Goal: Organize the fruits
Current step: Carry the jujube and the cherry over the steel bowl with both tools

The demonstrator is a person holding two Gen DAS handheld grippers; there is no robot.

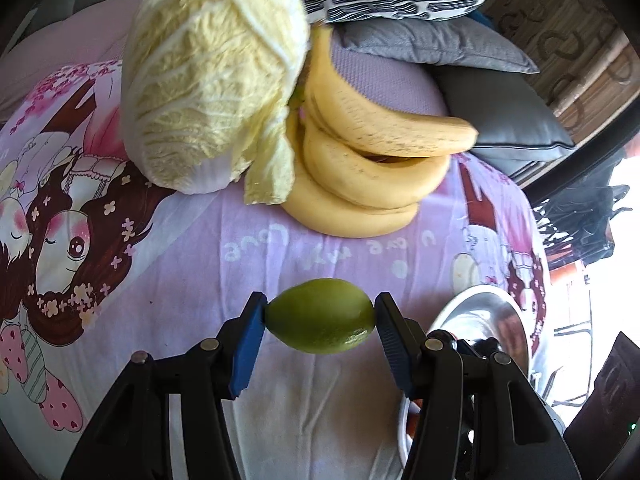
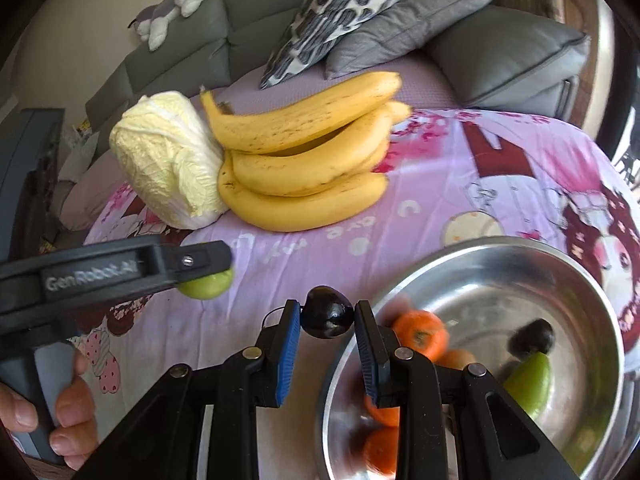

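Pink bedsheet (image 1: pixel 304 420): cabbage (image 1: pixel 208 92), bananas (image 1: pixel 360 168); left claw (image 1: pixel 320 322) pinching lime (image 1: pixel 320 320), right claw (image 2: pixel 328 318) pinching dark fruit (image 2: pixel 328 312).

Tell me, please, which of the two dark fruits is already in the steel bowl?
The blurred dark fruit against the bowl's far right wall, above a green fruit; the other dark fruit is clamped in the right gripper.

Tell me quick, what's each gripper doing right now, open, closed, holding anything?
Left gripper: closed on a green lime, held clear of the bedsheet.
Right gripper: closed on a small dark fruit, beside the metal bowl.
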